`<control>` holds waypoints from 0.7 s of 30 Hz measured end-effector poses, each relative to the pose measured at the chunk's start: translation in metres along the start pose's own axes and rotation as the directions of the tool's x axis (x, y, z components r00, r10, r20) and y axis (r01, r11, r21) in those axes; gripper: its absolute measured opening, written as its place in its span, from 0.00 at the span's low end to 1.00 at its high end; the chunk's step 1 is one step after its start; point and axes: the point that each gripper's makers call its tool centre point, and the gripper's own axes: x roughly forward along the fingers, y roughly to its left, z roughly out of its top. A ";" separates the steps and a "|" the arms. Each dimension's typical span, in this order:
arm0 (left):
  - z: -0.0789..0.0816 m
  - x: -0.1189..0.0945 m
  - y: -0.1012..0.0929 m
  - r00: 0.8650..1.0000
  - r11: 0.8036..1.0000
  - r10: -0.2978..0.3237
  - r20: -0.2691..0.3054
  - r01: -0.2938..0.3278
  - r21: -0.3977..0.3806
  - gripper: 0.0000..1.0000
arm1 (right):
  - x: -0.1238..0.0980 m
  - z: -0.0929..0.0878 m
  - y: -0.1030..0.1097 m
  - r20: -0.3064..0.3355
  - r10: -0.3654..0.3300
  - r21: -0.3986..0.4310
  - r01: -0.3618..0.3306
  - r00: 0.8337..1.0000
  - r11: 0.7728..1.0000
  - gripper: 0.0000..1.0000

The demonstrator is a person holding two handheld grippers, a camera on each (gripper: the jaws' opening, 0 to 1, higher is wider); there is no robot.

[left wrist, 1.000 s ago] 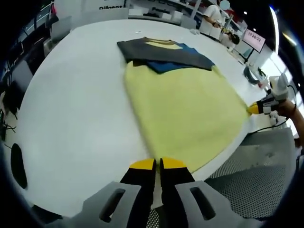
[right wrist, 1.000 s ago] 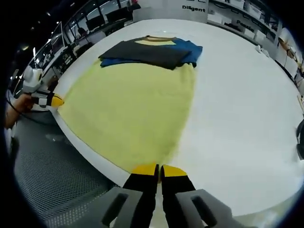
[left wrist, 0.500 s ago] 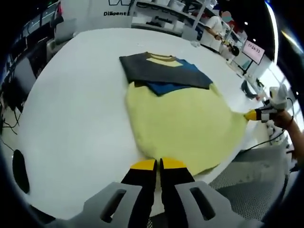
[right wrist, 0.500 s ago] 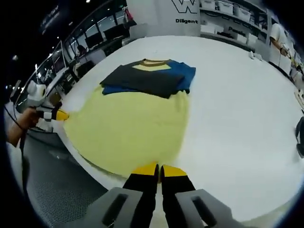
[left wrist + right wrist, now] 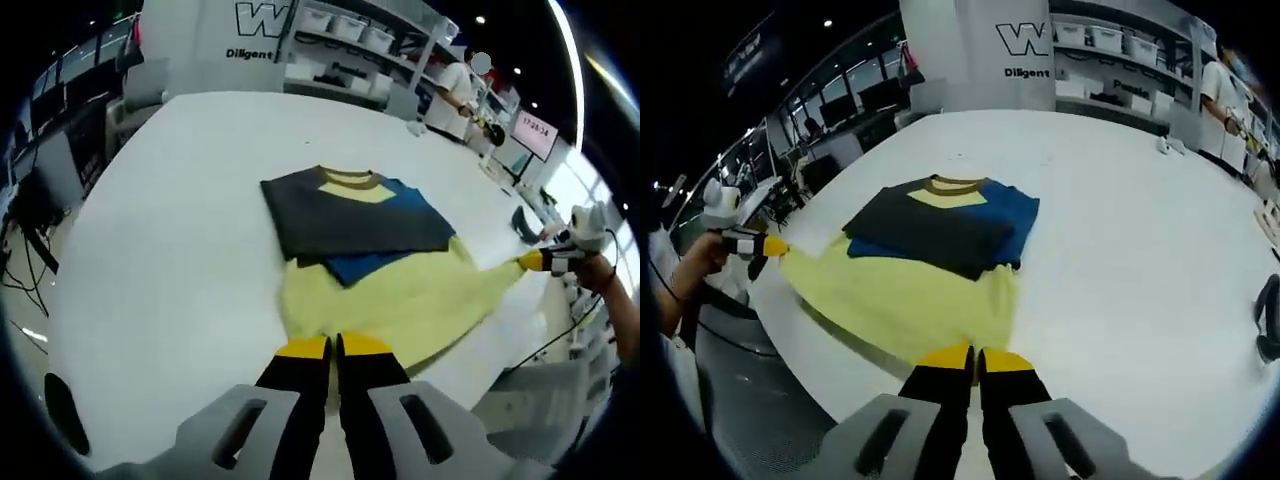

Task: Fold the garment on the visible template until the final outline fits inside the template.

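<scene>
Garment [image 5: 400, 300] hem is pinched in both closed grippers: left gripper [image 5: 333, 347] at lower centre, right gripper [image 5: 974, 353] likewise (each grips a yellow corner). Beyond the jaws, its yellow body runs to the folded dark-and-blue top at mid-frame on the white table [image 5: 170, 220].

Both grippers [image 5: 333, 346] [image 5: 973, 358], jaws closed, raised.

- Pale yellow cloth garment [image 5: 410, 305], with dark grey and blue folded sleeves and a mustard collar at the far end.
- Plain white table [image 5: 170, 230].
- Black, yellow-tipped left gripper [image 5: 333, 347] and right gripper [image 5: 975, 357].
</scene>
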 end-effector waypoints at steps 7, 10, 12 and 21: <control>0.032 0.013 0.007 1.000 1.000 -0.005 0.027 0.005 -0.006 0.03 | 0.013 0.028 -0.009 0.020 -0.010 -0.031 0.011 1.000 0.999 0.00; 0.046 0.019 0.011 0.999 0.998 -0.025 0.047 0.027 -0.058 0.03 | 0.018 0.039 -0.014 0.026 -0.016 -0.041 0.017 1.000 0.999 0.00; 0.053 0.023 0.015 0.998 0.998 -0.019 0.054 0.022 -0.051 0.03 | 0.023 0.046 -0.019 0.027 -0.018 -0.049 0.020 0.999 0.999 0.00; 0.090 0.034 0.018 0.994 0.998 -0.010 0.113 0.017 -0.062 0.03 | 0.037 0.082 -0.031 0.062 -0.032 -0.077 0.037 0.998 0.996 0.00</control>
